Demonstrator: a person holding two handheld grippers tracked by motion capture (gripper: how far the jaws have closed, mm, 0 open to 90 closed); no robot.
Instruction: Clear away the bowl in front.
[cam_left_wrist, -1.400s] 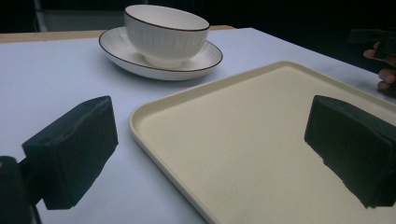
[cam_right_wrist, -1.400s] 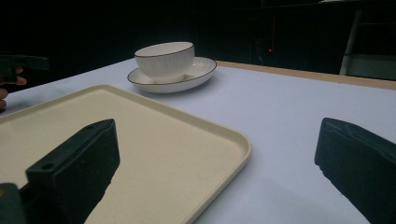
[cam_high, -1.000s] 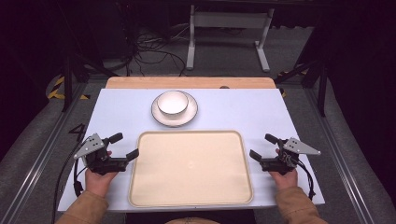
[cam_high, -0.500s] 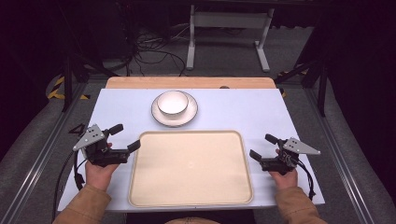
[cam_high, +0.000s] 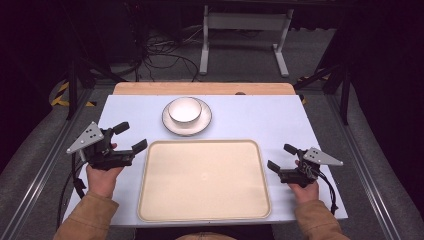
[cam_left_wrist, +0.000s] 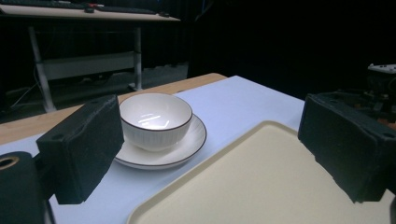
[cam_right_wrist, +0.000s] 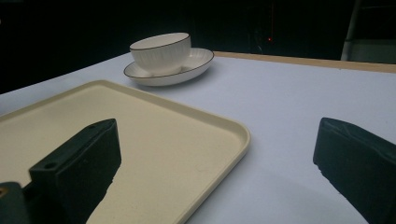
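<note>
Since a second ago, the left gripper has lifted and swung toward the far side of the table; the right gripper has stayed put beside the cream tray. Both grippers' jaws stand wide apart, holding nothing. A white bowl with a dark rim sits on its saucer just beyond the tray on the pale blue tabletop. No readable writing appears.
</note>
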